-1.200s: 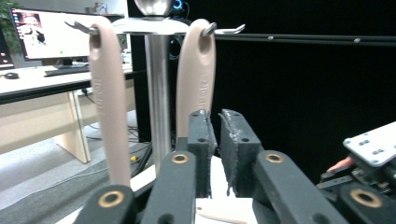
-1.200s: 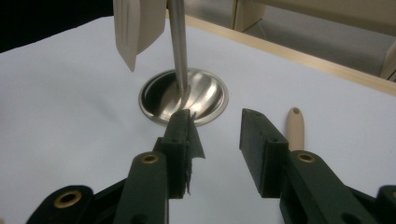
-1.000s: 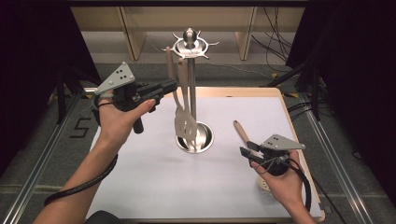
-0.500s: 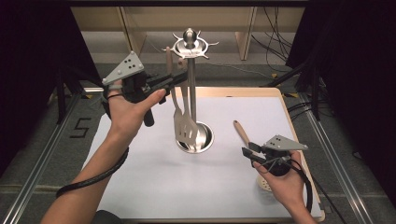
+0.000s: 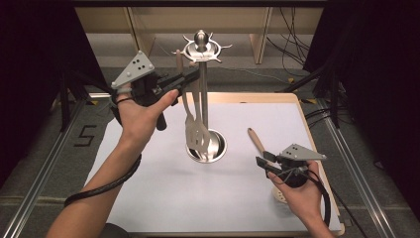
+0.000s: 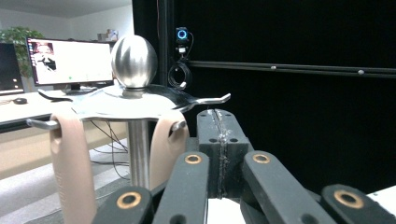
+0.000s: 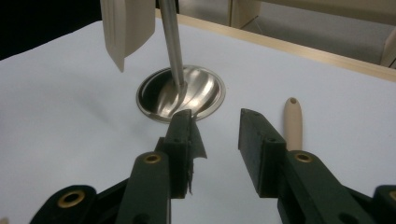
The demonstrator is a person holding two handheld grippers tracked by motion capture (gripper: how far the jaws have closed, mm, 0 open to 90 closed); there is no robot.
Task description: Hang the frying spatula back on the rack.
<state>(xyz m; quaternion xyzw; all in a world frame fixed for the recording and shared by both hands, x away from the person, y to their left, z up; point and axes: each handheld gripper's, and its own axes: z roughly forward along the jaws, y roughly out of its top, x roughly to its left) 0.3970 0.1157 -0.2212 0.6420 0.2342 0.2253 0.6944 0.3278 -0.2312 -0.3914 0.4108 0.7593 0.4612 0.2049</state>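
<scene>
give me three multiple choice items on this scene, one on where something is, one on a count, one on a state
1. Where does the loose utensil with the beige handle lie?
A. on the white mat, just ahead of the right gripper
B. hooked on the rack
C. in the left gripper

2. How many beige handles hang from the rack's hooks in the left gripper view?
A. none
B. two
C. five

3. How do the left gripper's jaws stand?
A. wide apart
B. pressed together with nothing between them
C. clamped on a spoon

Answers: 1 A, the high view shows it flat on the mat in front of the right gripper's open jaws. 2 B, one handle hangs left of the pole and one right of it. 3 B, the left gripper view shows the pads meeting along one seam.
</scene>
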